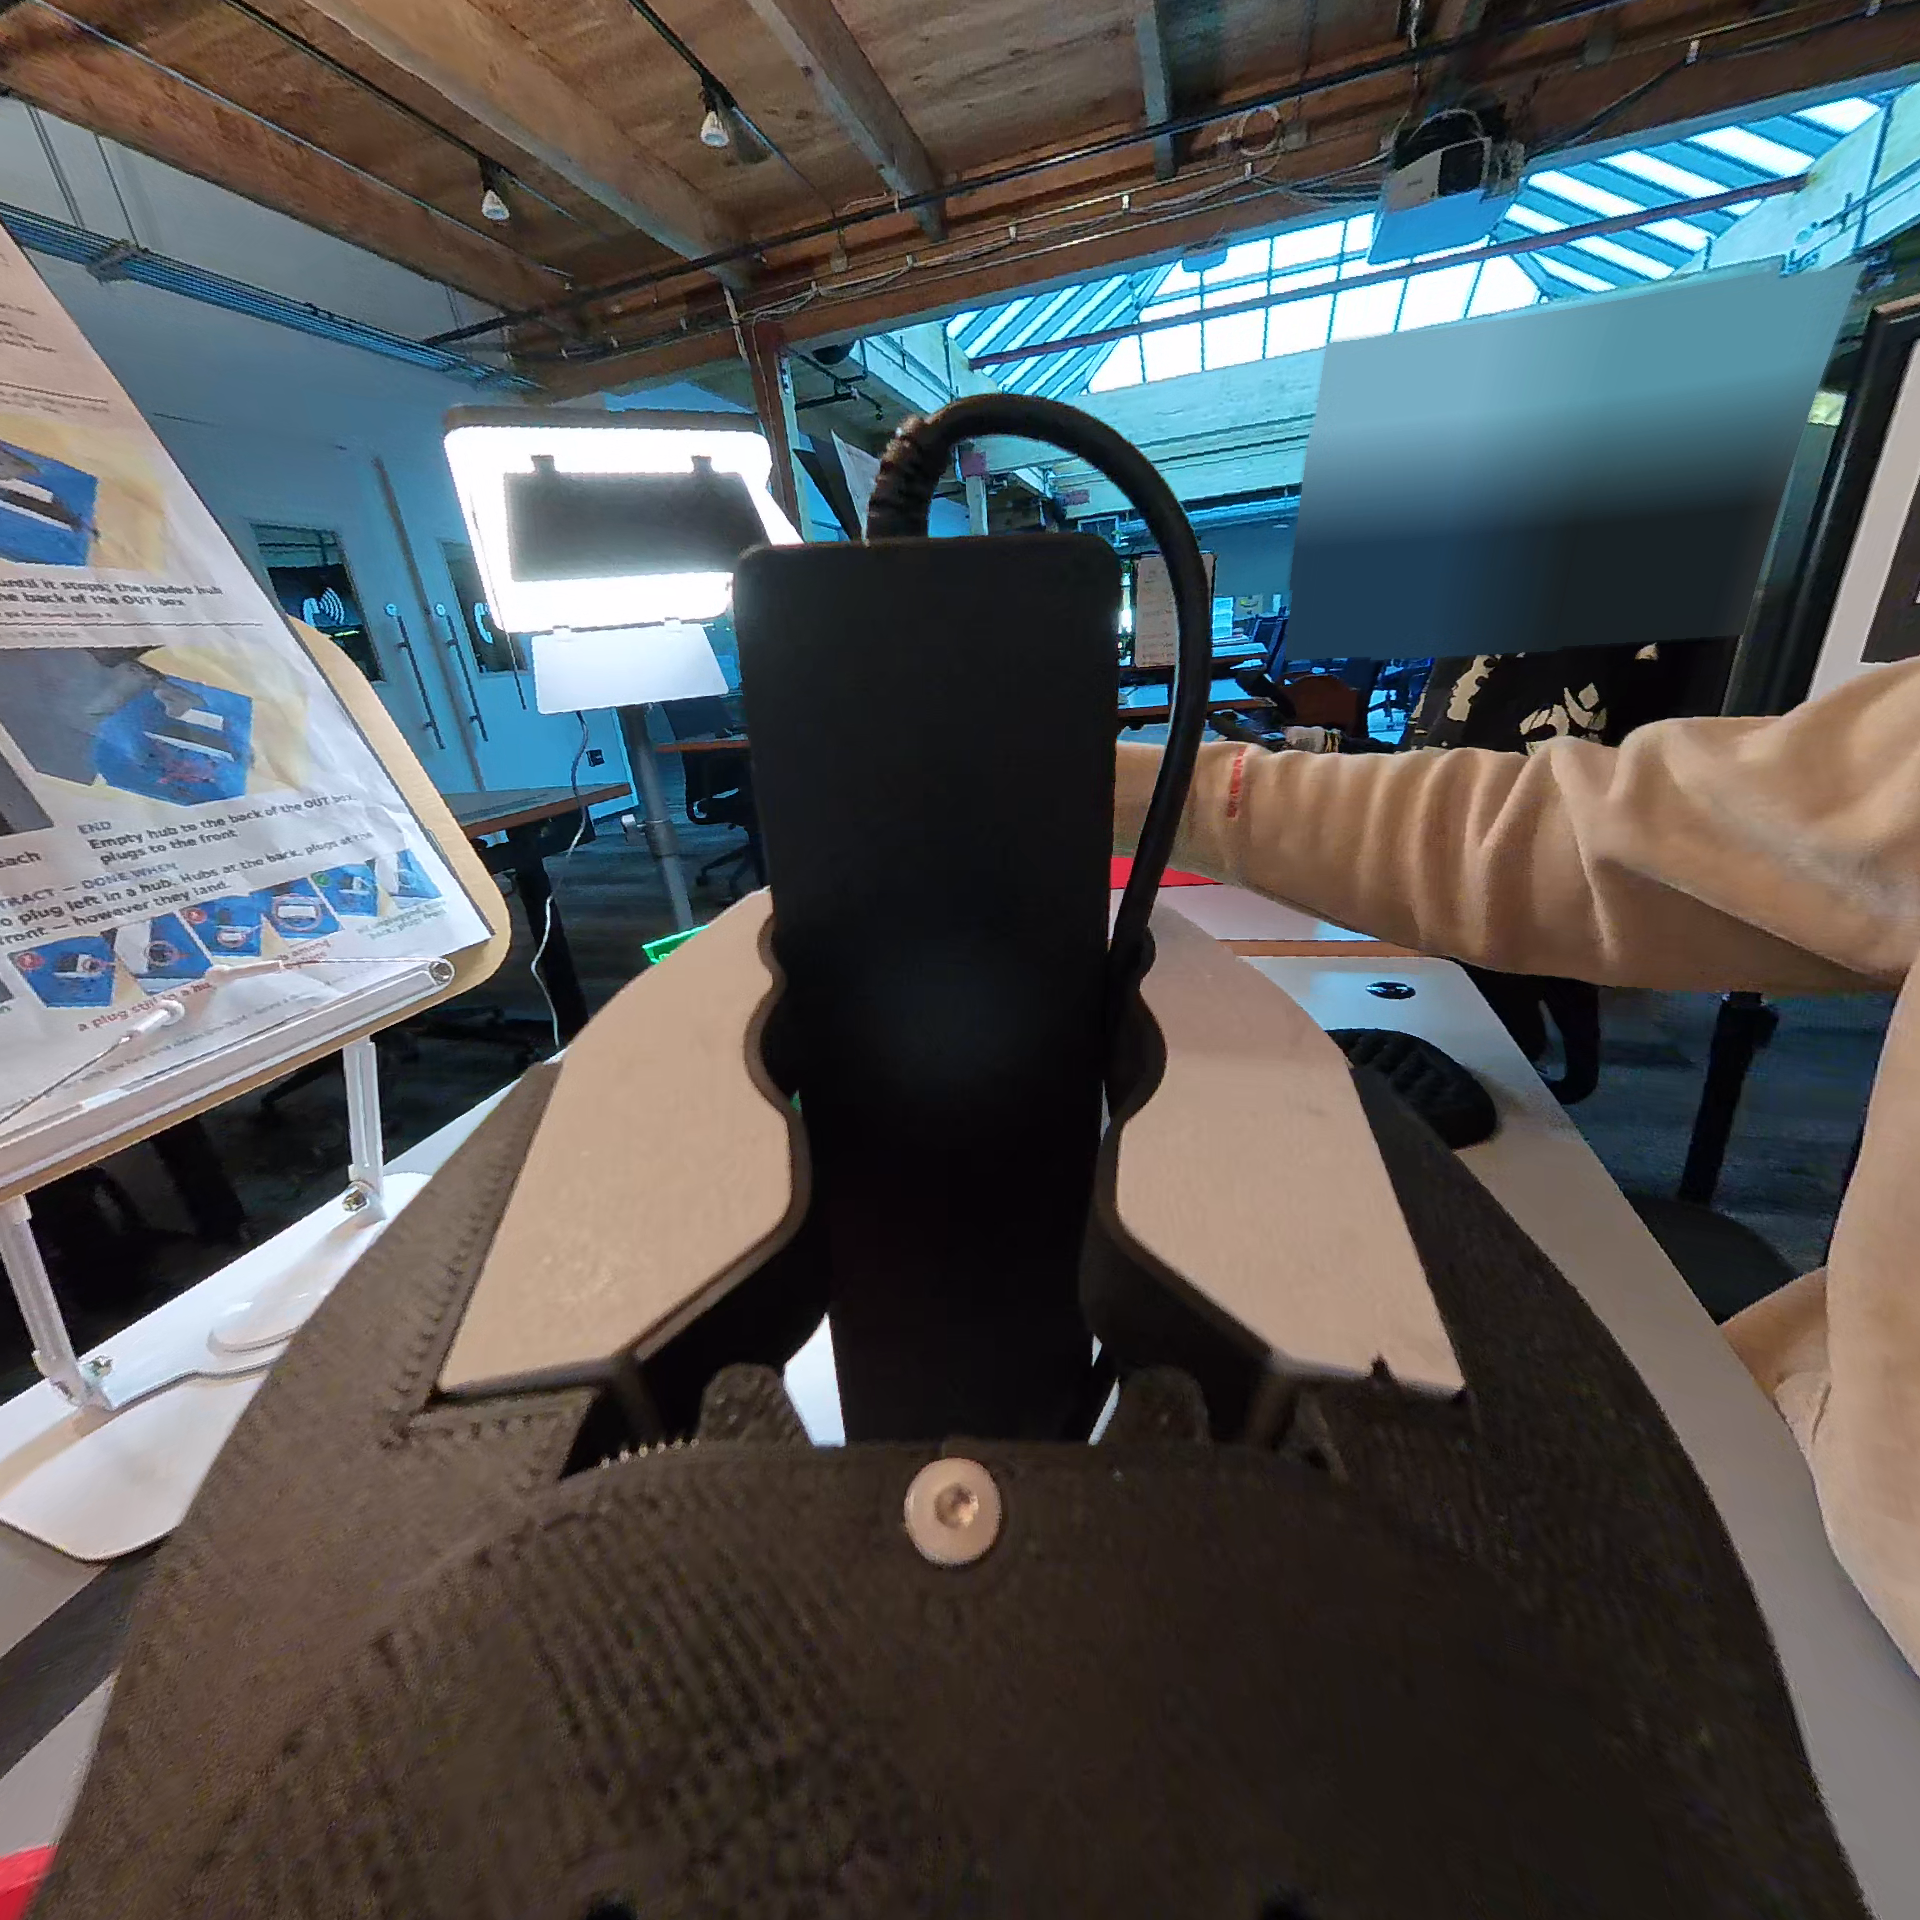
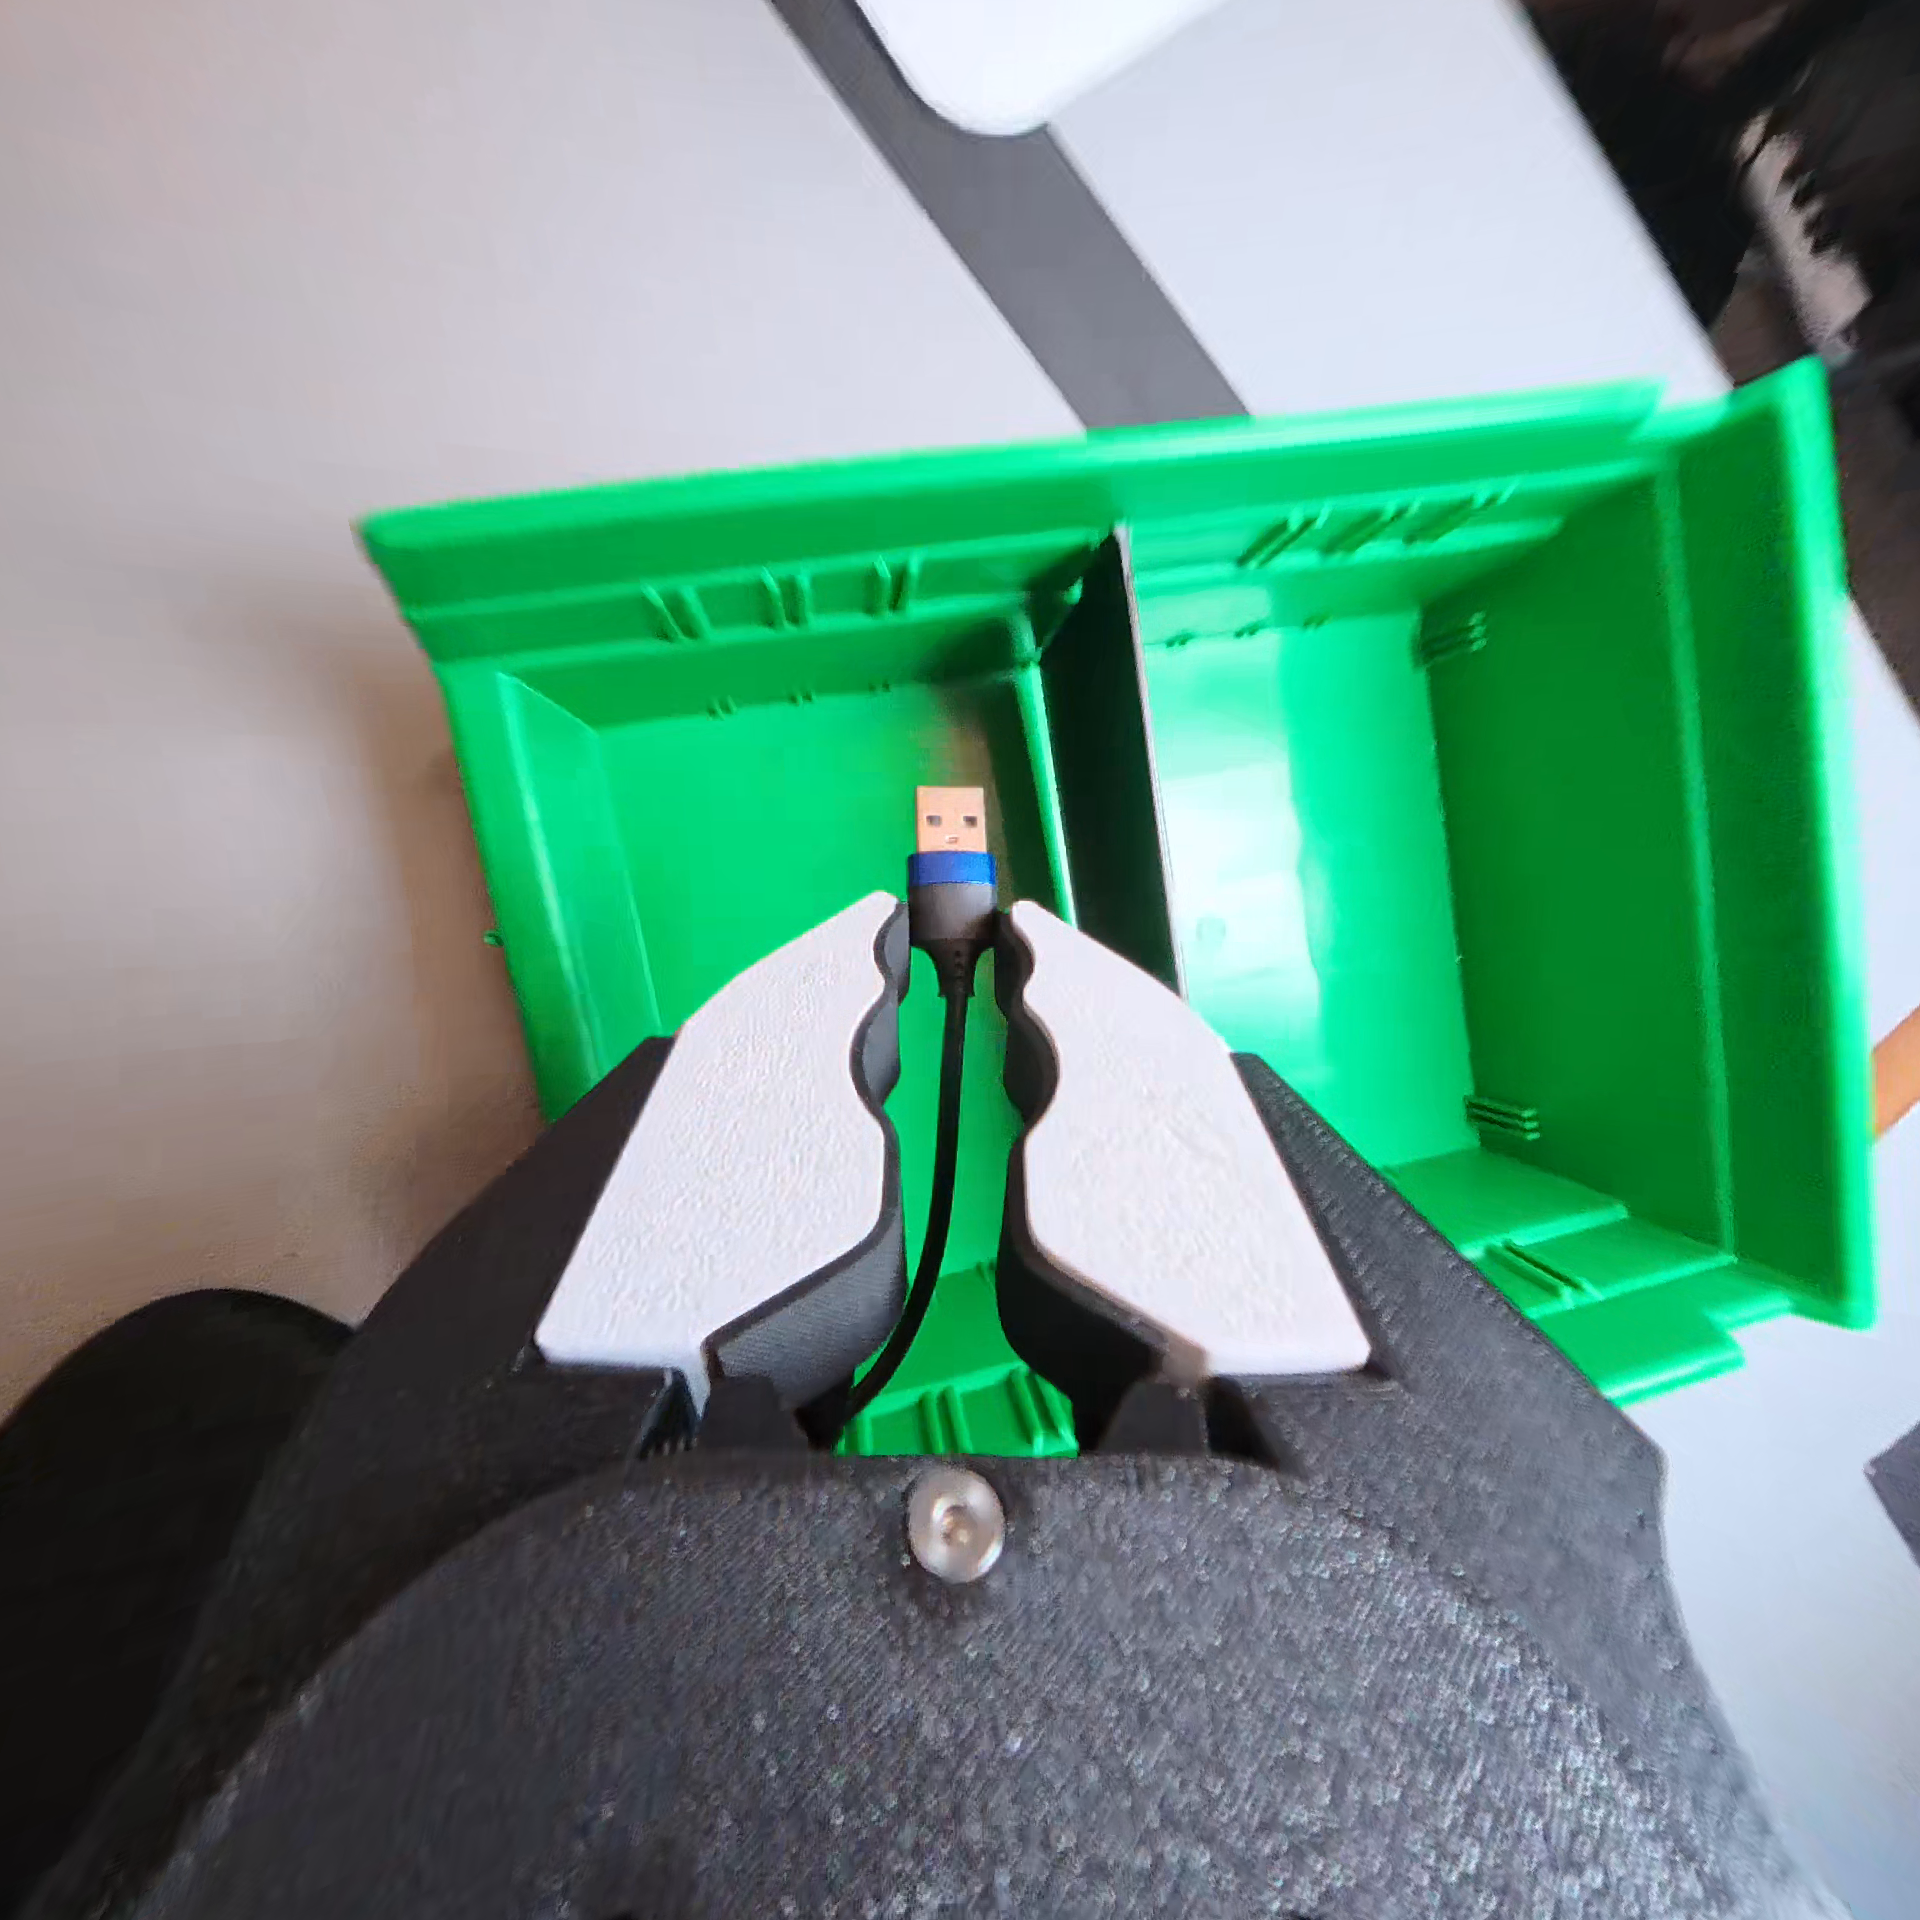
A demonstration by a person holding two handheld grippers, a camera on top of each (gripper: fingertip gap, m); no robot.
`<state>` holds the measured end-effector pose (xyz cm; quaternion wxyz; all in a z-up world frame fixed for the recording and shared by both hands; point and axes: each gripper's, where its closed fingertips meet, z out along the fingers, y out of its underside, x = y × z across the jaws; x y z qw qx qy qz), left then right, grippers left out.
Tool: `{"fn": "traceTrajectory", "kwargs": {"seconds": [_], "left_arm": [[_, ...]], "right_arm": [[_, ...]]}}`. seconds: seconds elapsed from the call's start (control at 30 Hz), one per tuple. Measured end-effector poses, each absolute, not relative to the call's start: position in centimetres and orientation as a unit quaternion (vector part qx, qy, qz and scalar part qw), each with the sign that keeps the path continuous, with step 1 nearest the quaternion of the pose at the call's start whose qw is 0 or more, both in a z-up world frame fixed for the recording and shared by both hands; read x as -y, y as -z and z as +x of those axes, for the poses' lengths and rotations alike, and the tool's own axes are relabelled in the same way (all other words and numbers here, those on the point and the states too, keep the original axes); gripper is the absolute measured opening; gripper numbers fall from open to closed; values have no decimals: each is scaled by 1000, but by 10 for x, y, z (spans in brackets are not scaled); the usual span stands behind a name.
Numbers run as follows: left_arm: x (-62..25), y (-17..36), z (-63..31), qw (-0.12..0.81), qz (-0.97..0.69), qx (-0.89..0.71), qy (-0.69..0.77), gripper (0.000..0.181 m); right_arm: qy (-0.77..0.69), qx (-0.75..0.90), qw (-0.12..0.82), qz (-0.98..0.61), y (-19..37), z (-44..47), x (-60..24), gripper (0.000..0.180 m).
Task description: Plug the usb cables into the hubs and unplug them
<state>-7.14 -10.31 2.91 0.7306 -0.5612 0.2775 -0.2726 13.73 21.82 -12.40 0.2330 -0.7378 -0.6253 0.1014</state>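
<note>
In the left wrist view my left gripper (image 1: 951,966) is shut on a flat black USB hub (image 1: 930,831), held upright and raised, its back face toward the camera. The hub's own black cable (image 1: 1164,644) loops from its top end down its right side. In the right wrist view my right gripper (image 2: 951,925) is shut on a USB cable plug (image 2: 951,883) with a blue band and a metal tip pointing forward. Its thin black cable (image 2: 940,1143) runs back between the fingers. The plug hangs over the left compartment of a green bin (image 2: 790,499).
The green bin has two compartments split by a divider (image 2: 1101,748); both look empty. It rests on a white table (image 2: 312,312). A stand with an instruction sheet (image 1: 187,727) is at left. A person's sleeve (image 1: 1507,831) reaches across at right.
</note>
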Motion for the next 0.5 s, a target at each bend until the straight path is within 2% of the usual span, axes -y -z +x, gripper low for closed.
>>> {"fn": "traceTrajectory", "kwargs": {"seconds": [0.13,0.3,0.5], "left_arm": [[103,-28,-71,730,-561,-277,276,60],[102,-26,-71,727,-563,-278,278,59],[99,-22,-69,722,-566,-278,283,59]], "right_arm": [[-72,630,186,-751,164,141,-228,16],[-47,631,177,-754,184,143,-234,16],[-75,621,250,-739,153,129,-231,28]]}}
